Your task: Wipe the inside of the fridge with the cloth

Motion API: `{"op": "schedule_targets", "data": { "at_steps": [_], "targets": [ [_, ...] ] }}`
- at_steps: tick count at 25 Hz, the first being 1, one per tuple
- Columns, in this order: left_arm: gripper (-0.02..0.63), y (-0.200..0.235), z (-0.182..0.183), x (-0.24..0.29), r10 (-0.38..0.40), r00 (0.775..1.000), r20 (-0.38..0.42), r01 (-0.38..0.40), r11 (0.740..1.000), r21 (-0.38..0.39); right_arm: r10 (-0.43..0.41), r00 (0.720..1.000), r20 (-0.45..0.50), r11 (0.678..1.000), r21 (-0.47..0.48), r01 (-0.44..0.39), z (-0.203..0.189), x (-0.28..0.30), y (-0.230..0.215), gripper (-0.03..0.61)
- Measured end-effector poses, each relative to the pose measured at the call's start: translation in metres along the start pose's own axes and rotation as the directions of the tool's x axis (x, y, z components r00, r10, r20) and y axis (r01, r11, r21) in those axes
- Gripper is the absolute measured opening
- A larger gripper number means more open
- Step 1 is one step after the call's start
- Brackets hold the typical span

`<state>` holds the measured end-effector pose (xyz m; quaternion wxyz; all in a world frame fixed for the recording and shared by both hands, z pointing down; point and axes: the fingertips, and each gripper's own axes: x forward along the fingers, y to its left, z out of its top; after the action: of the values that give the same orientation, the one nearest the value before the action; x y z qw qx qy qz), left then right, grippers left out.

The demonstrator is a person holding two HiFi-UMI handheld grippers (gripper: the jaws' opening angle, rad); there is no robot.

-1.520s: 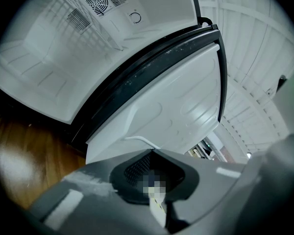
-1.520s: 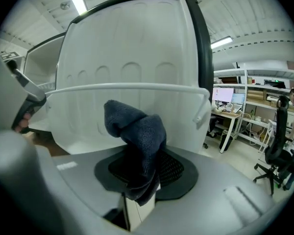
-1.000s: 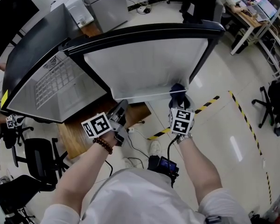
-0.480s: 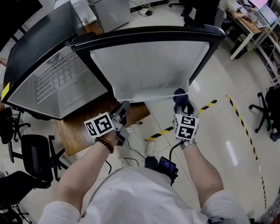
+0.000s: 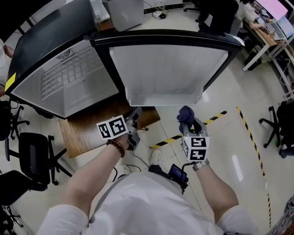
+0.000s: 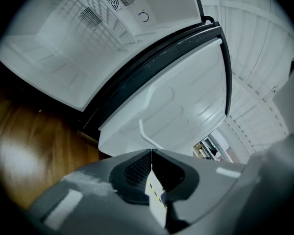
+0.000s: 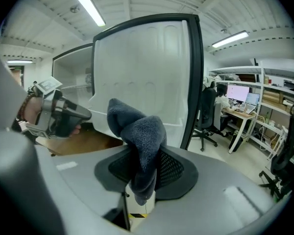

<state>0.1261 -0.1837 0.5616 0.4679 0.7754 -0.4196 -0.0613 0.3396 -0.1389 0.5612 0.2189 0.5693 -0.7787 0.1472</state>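
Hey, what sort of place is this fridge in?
Likely an office or lab workspace, not a kitchen: wheeled office chairs, a desk with monitors, and yellow-black hazard tape on the glossy floor.

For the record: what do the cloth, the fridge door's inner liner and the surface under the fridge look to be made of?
The cloth looks like a dark blue-grey knitted or terry-like textile, matte, with a fine looped weave showing. The door liner is probably white moulded plastic, with a soft sheen and pressed ribs. The surface under the fridge is wood or wood-look laminate, with brown grain and a slight gloss.
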Motion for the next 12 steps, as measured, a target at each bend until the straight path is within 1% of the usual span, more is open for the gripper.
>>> {"op": "schedule_targets", "data": {
  "at_steps": [4,7,10,12],
  "targets": [
    [0.006,0.006,0.002,-0.004,0.016,0.999,0.036,-0.015,1.000,-0.023,0.084,0.996,0.028,0.995,-0.064,-0.082,0.021,-0.003,0.030,0.103],
    [0.006,0.001,0.009,-0.011,0.017,0.997,0.076,-0.016,1.000,-0.017,0.154,0.987,0.047,0.981,-0.124,-0.147,0.036,0.000,0.054,0.103],
    [0.006,-0.005,0.021,-0.024,0.024,0.992,0.121,-0.027,0.999,0.024,0.224,0.973,0.063,0.963,-0.166,-0.211,0.052,0.006,0.075,0.103],
    [0.006,-0.006,0.032,-0.039,0.041,0.986,0.159,-0.053,0.996,0.066,0.277,0.958,0.075,0.945,-0.200,-0.258,0.067,0.010,0.093,0.103]
  ]
}}
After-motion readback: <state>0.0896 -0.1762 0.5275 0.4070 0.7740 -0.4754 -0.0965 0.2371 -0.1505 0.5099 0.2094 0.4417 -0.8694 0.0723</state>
